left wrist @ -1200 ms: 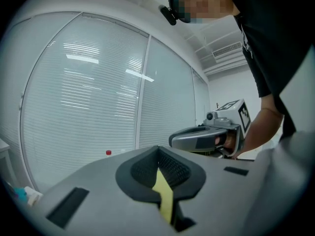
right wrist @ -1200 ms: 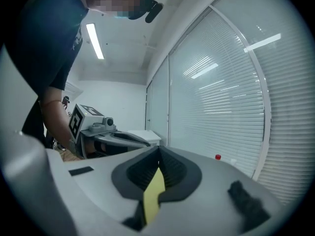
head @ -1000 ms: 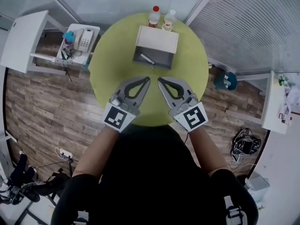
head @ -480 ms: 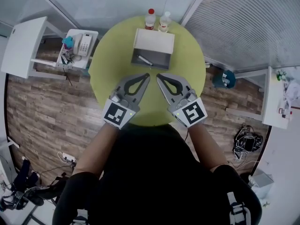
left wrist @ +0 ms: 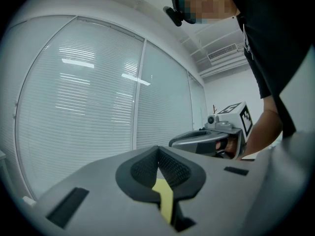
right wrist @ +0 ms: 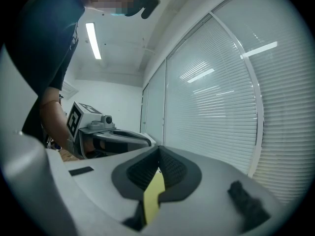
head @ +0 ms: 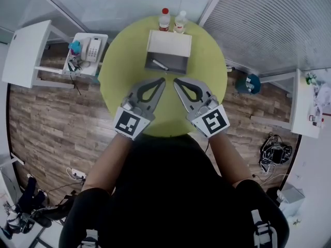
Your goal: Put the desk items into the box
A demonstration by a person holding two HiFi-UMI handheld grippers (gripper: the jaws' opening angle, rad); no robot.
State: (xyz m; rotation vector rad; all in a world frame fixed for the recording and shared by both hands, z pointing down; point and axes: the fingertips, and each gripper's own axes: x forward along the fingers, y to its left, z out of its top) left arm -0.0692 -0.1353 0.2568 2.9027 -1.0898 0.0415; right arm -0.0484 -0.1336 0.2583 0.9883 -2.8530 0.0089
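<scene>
On the far half of the round yellow-green table (head: 119, 71) stands an open white box (head: 168, 45). A small pen-like item (head: 160, 65) lies inside it. My left gripper (head: 162, 80) and right gripper (head: 176, 81) hover side by side over the table's near half, tips pointing inward just short of the box. Both are shut with nothing between the jaws. In the left gripper view the left gripper's (left wrist: 158, 150) dark pads meet, and the right gripper (left wrist: 206, 140) shows beyond. The right gripper view likewise has the right gripper (right wrist: 158, 150) shut and the left gripper (right wrist: 118, 139) to its left.
Two bottles, one red-capped (head: 164, 19) and one white-capped (head: 180, 19), stand behind the box. A small side table with a white telephone (head: 93, 48) and a white desk (head: 26, 50) are left of the table. A teal stool (head: 252, 84) and white shelf (head: 305, 107) are to the right.
Both grippers have edged slightly forward toward the box. They stay shut, and the box has not moved.
</scene>
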